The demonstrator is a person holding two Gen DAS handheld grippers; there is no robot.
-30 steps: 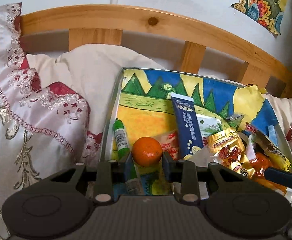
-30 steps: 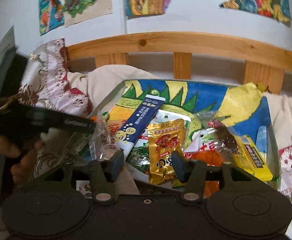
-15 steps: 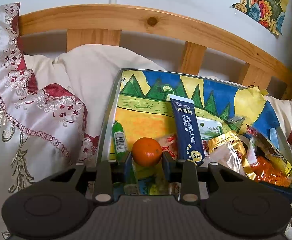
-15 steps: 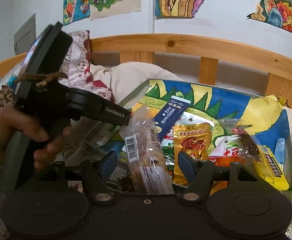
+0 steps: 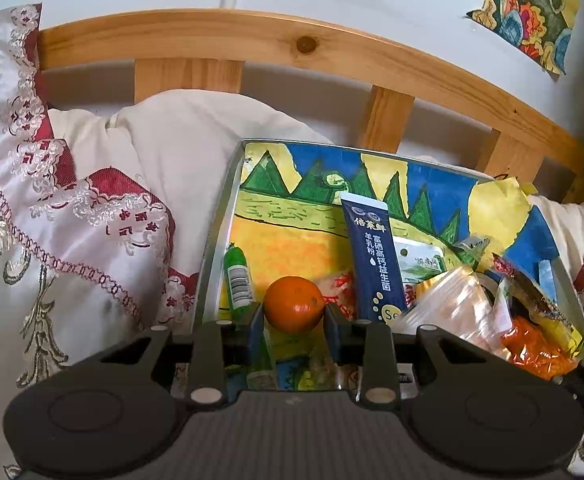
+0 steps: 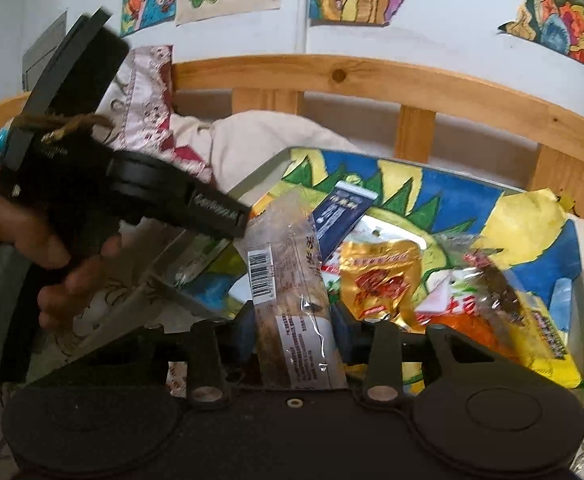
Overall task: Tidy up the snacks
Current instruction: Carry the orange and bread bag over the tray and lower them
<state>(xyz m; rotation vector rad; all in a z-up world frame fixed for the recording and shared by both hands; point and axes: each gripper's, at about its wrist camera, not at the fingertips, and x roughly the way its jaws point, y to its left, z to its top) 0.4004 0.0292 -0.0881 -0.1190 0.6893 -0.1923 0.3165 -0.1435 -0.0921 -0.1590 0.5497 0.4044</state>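
Gripping a small orange [image 5: 294, 309], the left tongs [image 5: 294, 320] press their 2 pads against its sides just above the near end of a metal tray [image 5: 216, 232] lined with a painted sheet. The right tongs [image 6: 295, 330] have just been closing and now clamp a clear bread packet [image 6: 292, 280] with a barcode label, held up over the tray's near edge.

Inside the tray, a green tube [image 5: 237, 278] lies along the left wall, beside the orange. A dark blue sachet [image 5: 374, 256] lies lengthwise near the middle. To its right sits a loose pile: a gold foil packet [image 6: 380, 276], a white packet [image 5: 416, 256], an orange packet [image 5: 532, 344] and a yellow packet [image 6: 548, 340], overlapping one another.

The tray rests on a bed with a cream pillow [image 5: 163, 136] and embroidered cover [image 5: 71, 216], before a wooden headboard [image 5: 219, 32]. A person's hand [image 6: 31, 248] holds the left tool's handle.
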